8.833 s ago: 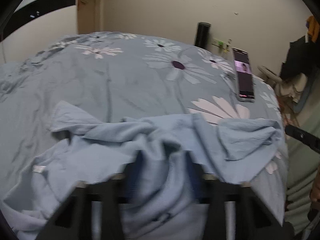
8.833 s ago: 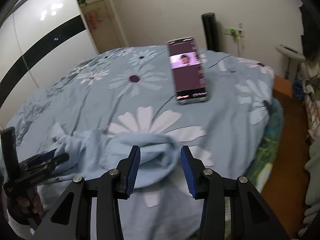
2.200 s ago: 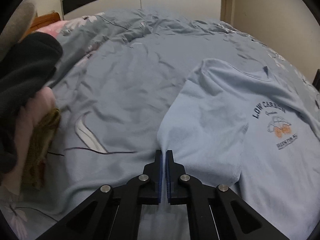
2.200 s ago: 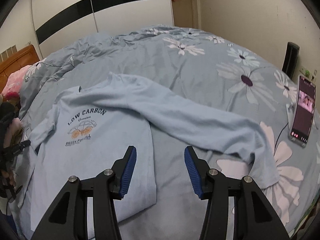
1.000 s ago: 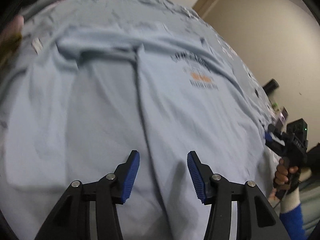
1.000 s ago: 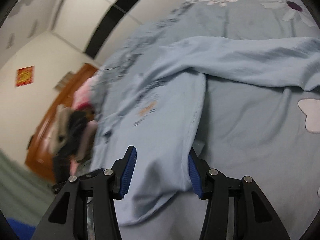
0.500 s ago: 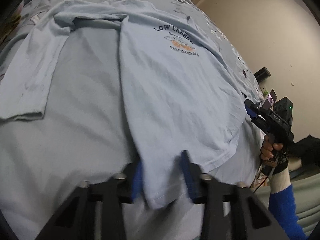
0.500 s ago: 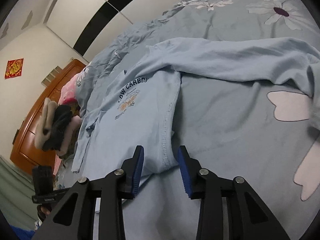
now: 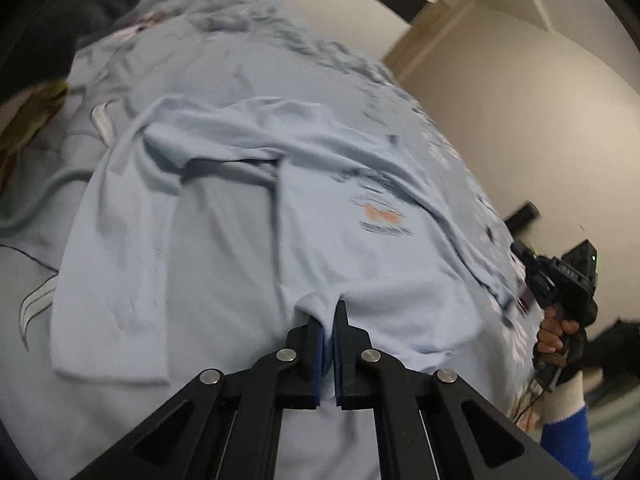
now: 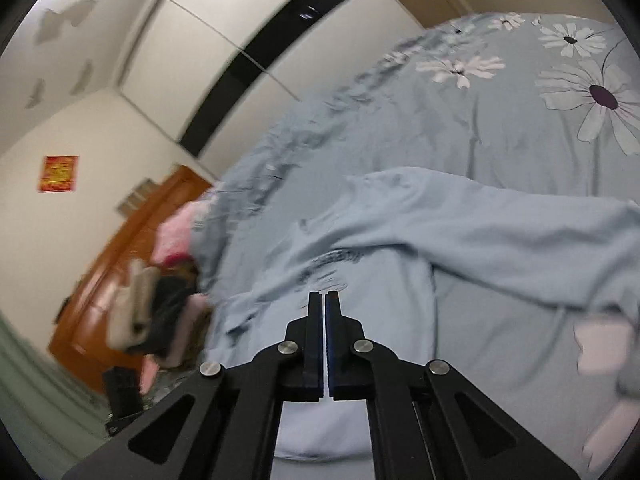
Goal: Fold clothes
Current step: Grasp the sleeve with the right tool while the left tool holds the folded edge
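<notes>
Now both grippers, L & R, clamped on shirt hem, bedspread bare beyond.

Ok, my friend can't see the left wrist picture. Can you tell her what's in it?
The left hand-held gripper is shut on the bottom hem of a light blue shirt spread over a blue bedspread. At the right edge, a hand holds the right hand-held gripper.

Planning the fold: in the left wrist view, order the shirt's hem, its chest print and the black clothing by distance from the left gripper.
1. Hem, pinched in the left gripper.
2. Chest print, right of centre, farther up the shirt.
3. Black clothing, far upper left corner.
</notes>
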